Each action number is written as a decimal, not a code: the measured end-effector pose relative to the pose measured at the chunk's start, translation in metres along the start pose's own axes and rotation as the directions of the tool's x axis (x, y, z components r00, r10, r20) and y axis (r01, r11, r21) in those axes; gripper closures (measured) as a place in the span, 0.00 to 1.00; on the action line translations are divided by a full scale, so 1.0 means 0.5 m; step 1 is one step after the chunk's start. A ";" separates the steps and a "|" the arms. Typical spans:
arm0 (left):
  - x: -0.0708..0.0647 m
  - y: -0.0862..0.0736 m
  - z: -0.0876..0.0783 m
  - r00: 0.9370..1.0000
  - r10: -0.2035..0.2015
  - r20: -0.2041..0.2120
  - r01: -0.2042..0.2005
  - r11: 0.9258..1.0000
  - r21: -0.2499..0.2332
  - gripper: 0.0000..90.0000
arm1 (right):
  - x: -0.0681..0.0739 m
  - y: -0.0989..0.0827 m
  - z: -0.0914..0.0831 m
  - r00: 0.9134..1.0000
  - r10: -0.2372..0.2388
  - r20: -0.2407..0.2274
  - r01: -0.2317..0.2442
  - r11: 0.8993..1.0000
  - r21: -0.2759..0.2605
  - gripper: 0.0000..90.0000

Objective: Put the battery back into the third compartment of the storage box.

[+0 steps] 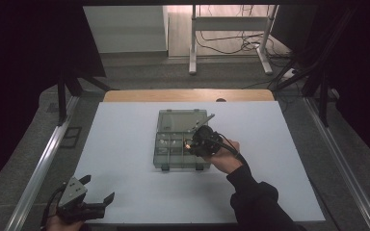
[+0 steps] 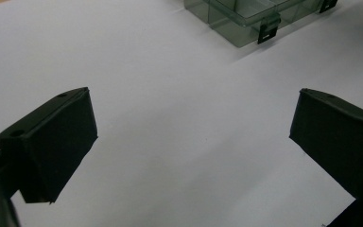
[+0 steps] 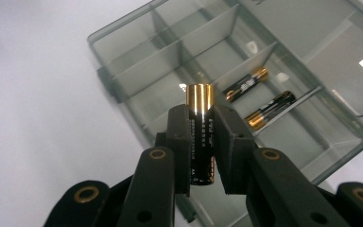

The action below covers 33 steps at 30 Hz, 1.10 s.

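The battery, black with a gold end cap, stands upright at the centre of the right gripper view, clamped between the two jaws of the right claw. The jaws are closed on its black body; the gold cap projects above them. White lettering runs along the body but is too small to read.

Behind the held battery, the same view shows a clear grey compartment box with its lid folded open toward the upper right of the frame. Two loose batteries of the same black-and-gold type lie in one compartment at centre right, side by side and slightly apart. Their print cannot be read either.

The high view places the box at the centre of the white desk, with the right claw over its right side and the person's hand and dark sleeve entering from the lower right. The batteries are too small to make out there.

The left claw rests at the lower left of the high view, near the desk's front edge, well apart from the box. In the left gripper view its jaws are spread wide with bare desk between them and nothing held; a front corner of the box, with a black latch, shows at the upper right.
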State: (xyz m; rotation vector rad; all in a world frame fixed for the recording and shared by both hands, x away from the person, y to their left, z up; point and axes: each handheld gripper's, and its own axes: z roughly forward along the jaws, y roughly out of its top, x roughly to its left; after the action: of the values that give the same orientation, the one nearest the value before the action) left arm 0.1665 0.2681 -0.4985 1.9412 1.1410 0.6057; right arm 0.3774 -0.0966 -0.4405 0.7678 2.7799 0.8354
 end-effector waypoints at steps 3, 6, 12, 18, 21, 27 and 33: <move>0.000 0.000 0.000 1.000 0.001 0.000 -0.001 1.000 0.001 0.02 | -0.008 0.009 0.003 1.000 0.016 0.013 -0.016 1.000 0.003 0.85; 0.000 0.000 0.000 1.000 -0.001 0.001 0.001 1.000 0.000 0.02 | -0.014 0.018 0.006 1.000 0.020 0.021 -0.020 1.000 0.000 0.85; 0.001 0.000 0.000 1.000 -0.001 0.002 0.001 1.000 -0.001 0.02 | -0.028 0.039 0.014 0.998 0.042 0.043 -0.042 0.999 -0.001 0.85; 0.001 -0.001 0.000 1.000 -0.003 0.002 0.003 1.000 -0.003 0.02 | -0.047 0.055 0.028 0.995 0.074 0.070 -0.074 0.997 0.002 0.85; 0.001 -0.001 0.000 1.000 -0.004 0.002 0.004 1.000 -0.004 0.02 | -0.055 0.060 0.039 0.992 0.080 0.096 -0.082 0.997 0.013 0.85; 0.002 -0.001 -0.001 1.000 -0.005 0.003 0.005 1.000 -0.005 0.02 | -0.069 0.064 0.064 0.989 0.098 0.113 -0.102 0.994 0.033 0.85; 0.002 -0.001 -0.001 1.000 -0.005 0.004 0.005 1.000 -0.005 0.02 | -0.075 0.066 0.090 0.984 0.120 0.133 -0.129 0.990 0.058 0.85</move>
State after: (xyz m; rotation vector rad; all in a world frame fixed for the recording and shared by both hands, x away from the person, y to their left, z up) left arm 0.1664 0.2692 -0.4987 1.9341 1.1401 0.6012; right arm 0.4358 -0.0705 -0.4605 0.9794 2.6793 0.6893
